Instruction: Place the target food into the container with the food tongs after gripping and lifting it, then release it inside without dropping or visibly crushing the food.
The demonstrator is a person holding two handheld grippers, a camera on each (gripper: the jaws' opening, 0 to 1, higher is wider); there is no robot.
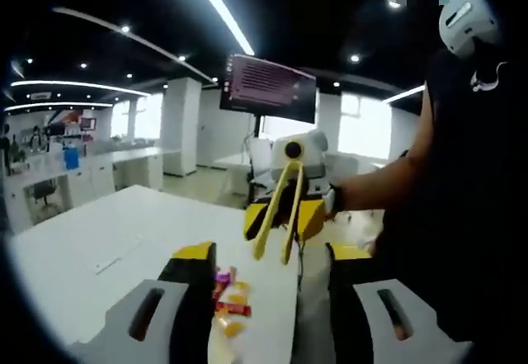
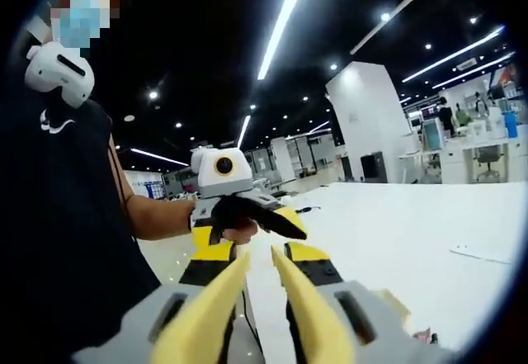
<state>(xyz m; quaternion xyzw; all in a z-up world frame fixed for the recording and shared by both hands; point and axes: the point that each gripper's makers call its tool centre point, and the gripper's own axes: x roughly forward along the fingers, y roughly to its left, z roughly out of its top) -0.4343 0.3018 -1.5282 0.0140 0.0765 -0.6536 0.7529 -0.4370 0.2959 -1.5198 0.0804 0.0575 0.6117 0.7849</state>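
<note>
Small bright food pieces (image 1: pixel 231 298), orange, red and magenta, lie on the white table (image 1: pixel 99 240) between my left gripper's (image 1: pixel 271 252) jaws. Those jaws stand wide apart and open, holding nothing. Beyond them my right gripper (image 1: pixel 285 215) comes in from the right, shut on yellow food tongs (image 1: pixel 276 203) that hang tips down above the table. In the right gripper view the tongs' two yellow arms (image 2: pixel 301 298) rise between my right gripper's (image 2: pixel 262 257) jaws, slightly spread. My left gripper (image 2: pixel 256 219) is ahead of them, held in a hand.
A person in a black top (image 1: pixel 462 215) stands close at the table's right side. The white table (image 2: pixel 412 232) stretches far to the other side. A dark monitor (image 1: pixel 268 87) hangs beyond, and office desks (image 1: pixel 91 170) stand farther back.
</note>
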